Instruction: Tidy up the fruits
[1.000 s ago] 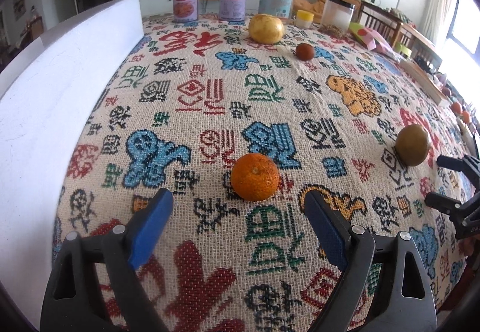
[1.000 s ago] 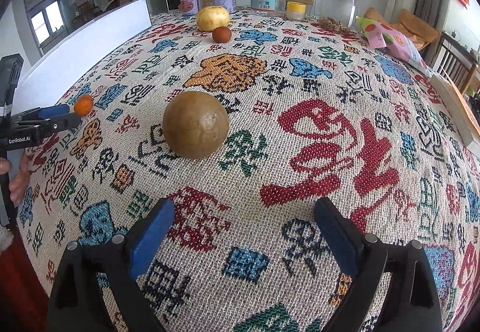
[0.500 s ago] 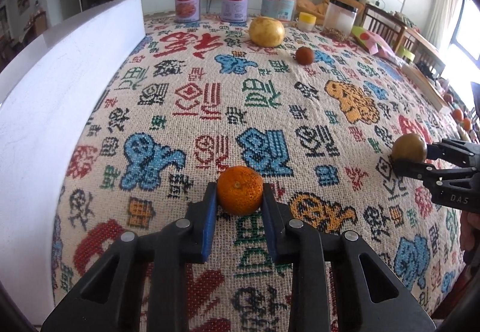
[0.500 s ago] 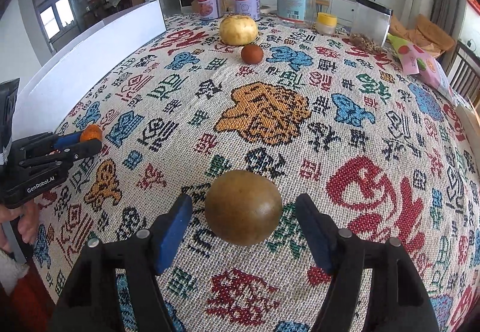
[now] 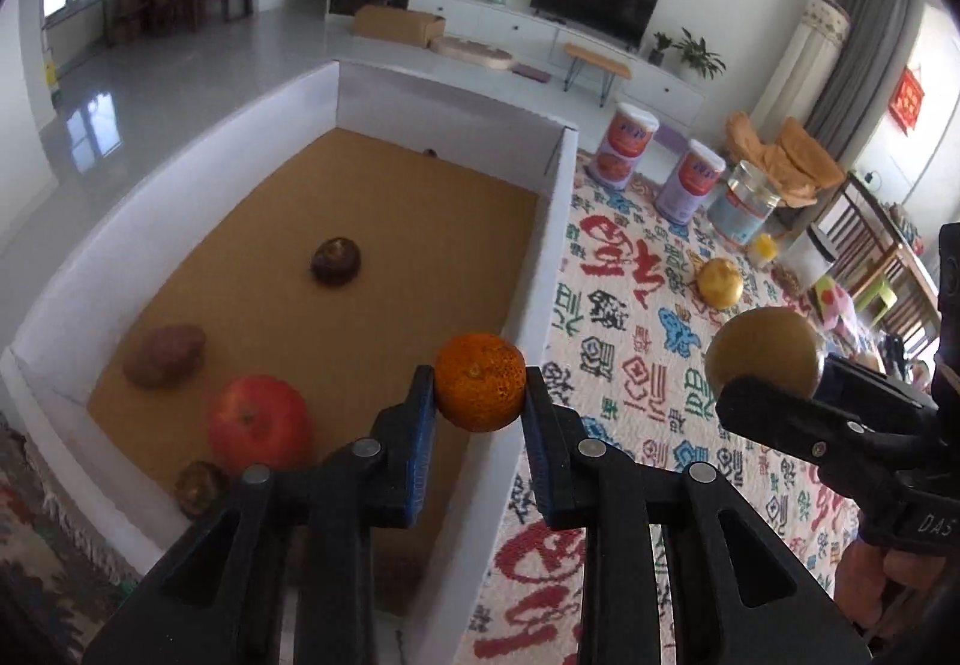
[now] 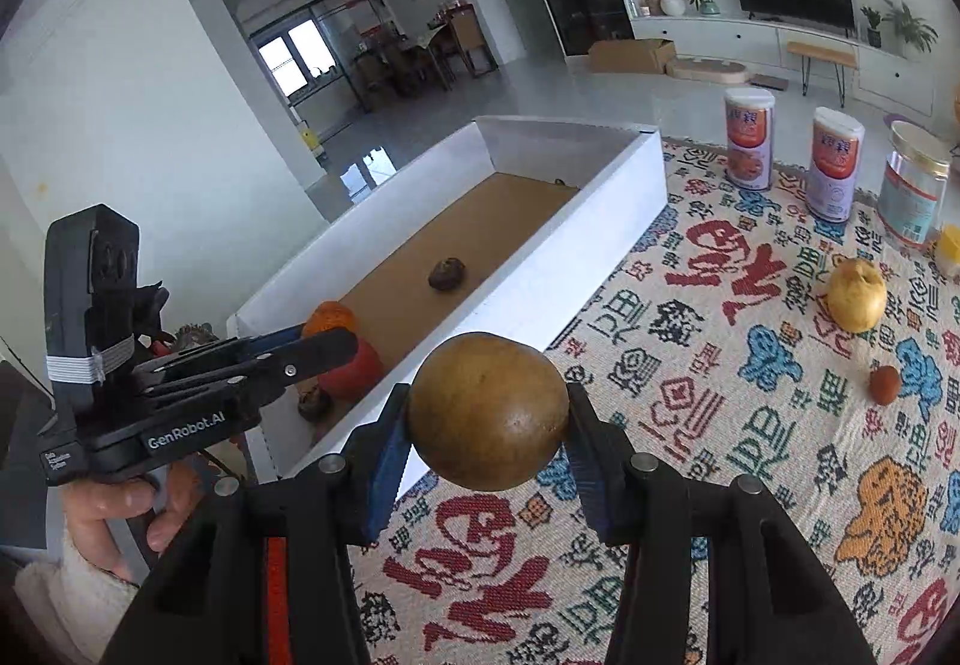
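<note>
Orange [image 5: 479, 390] half hidden behind left tongs [image 6: 312, 344].

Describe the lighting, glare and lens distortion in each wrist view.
Left wrist view: daylight from the windows glares off the glossy floor; fisheye bends the white box walls; the orange in the left claw is sharp. Right wrist view: dark vignette corners, bowed walls, floor glare; the brown fruit in the right claw is crisp.
</note>
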Action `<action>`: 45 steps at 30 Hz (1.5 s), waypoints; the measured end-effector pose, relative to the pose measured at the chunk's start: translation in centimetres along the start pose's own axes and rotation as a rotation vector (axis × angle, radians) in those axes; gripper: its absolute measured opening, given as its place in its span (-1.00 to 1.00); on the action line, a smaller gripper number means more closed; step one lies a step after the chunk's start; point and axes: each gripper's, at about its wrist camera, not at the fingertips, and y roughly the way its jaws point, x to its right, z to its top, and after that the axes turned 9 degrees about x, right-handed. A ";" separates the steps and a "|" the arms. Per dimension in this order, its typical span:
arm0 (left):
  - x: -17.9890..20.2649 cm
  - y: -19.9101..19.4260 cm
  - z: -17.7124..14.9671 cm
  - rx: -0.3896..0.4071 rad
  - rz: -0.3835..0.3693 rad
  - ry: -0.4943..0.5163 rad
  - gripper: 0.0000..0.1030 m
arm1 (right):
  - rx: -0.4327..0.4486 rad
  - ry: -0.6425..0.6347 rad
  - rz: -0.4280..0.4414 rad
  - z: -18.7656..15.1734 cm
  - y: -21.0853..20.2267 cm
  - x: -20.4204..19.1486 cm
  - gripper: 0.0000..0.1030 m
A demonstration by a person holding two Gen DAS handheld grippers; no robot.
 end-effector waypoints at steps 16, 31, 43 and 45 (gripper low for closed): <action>-0.6 -0.5 0.3 0.098 0.116 0.035 0.57 | 0.003 -0.044 -0.060 4.2 7.1 -3.0 0.35; 19.7 5.2 -14.1 -0.078 -0.180 0.318 0.81 | -0.040 0.062 -0.699 -17.1 -13.9 20.1 0.89; 20.4 9.1 -15.8 -0.033 -0.074 0.376 0.86 | -0.025 0.184 -0.756 -21.1 -16.4 23.6 0.96; 20.4 9.3 -15.8 -0.037 -0.073 0.374 0.90 | -0.029 0.187 -0.762 -21.2 -16.5 23.5 0.99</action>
